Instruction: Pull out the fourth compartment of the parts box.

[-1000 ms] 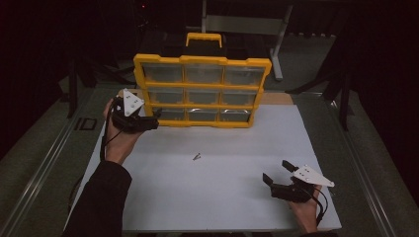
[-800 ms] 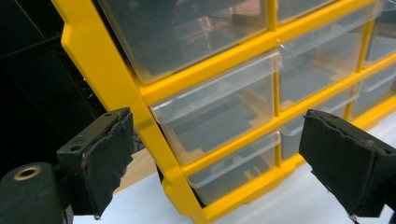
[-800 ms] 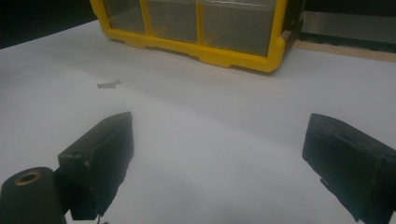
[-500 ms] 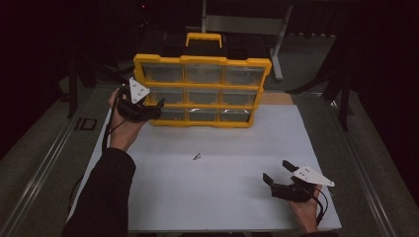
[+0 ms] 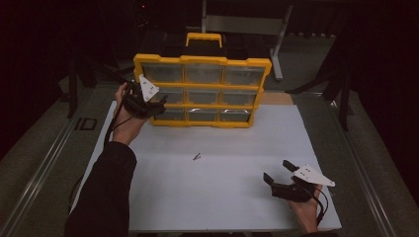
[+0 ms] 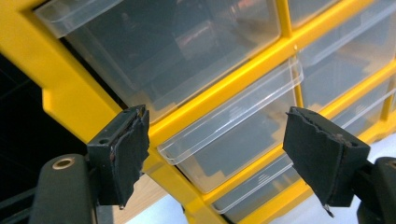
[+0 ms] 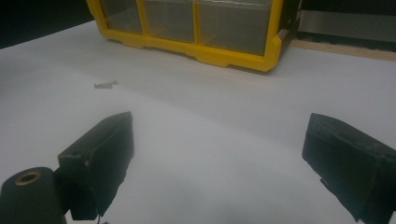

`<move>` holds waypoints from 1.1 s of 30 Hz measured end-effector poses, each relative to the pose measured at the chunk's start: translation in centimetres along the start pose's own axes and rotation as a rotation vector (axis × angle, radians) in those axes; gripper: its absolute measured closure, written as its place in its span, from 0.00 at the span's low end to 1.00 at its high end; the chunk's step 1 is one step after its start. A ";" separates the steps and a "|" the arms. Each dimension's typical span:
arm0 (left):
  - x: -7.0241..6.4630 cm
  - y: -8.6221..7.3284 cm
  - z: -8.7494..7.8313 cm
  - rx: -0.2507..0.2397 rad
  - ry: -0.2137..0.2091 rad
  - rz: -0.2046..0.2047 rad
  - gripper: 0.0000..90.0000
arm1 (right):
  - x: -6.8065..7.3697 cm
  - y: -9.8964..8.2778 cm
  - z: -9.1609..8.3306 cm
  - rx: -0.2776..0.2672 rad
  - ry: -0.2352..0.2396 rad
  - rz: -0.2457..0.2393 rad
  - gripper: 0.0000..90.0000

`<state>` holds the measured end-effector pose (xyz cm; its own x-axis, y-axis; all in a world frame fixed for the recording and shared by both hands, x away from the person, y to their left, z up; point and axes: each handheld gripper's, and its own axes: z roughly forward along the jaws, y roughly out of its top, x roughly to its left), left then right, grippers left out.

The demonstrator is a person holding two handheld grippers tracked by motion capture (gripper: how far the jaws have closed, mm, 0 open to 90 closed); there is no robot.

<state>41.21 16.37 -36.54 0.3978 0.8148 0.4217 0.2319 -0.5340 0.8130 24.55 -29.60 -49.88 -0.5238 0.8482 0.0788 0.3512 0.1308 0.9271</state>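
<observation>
Yellow plastic framed the drawer cabinet (image 5: pixel 202 91) that stood upright at the far edge of the white worktop (image 5: pixel 212 192), its clear drawers in three rows of three and a carrying handle on top. The left gripper (image 5: pixel 157 104), held up at the cabinet's left side, pointed at the left column; in the left gripper view its jaws had just been closing yet were still spread, with the lip of a clear drawer (image 6: pixel 233 121) between them and neither pad touching it. A person's dark sleeve (image 5: pixel 106 192) ran in from the near left edge. At the near right, the right gripper (image 5: pixel 279 173) rested low over the worktop, its jaws wide apart with bare white surface between them, well away from the cabinet. A small screw (image 5: pixel 197 157) lay alone on the worktop, near the middle, between the cabinet and the near edge; the right gripper view showed it off to the left, ahead of the jaws
</observation>
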 end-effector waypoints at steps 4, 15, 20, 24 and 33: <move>-0.5 -0.1 0.4 0.025 0.021 0.072 0.28 | 0.0 0.0 0.0 0.000 0.000 0.000 0.10; -1.0 0.3 1.0 0.055 0.067 0.215 0.33 | 0.0 0.0 0.0 0.005 -0.002 -0.002 0.10; -1.4 0.4 1.4 0.073 0.076 0.267 0.37 | 0.0 -0.1 -0.1 0.005 -0.003 -0.004 0.10; -1.8 0.5 1.7 0.084 0.087 0.314 0.39 | 0.0 -0.1 -0.2 0.005 -0.005 -0.004 0.10; -2.7 0.9 2.3 0.107 0.113 0.430 0.44 | 0.0 -0.1 -0.2 0.005 -0.005 -0.005 0.10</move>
<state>42.40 13.22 -37.90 0.3801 0.5302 0.7579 0.1599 -0.8447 0.5108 24.39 -29.75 -49.89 -0.5215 0.8502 0.0722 0.3523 0.1376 0.9257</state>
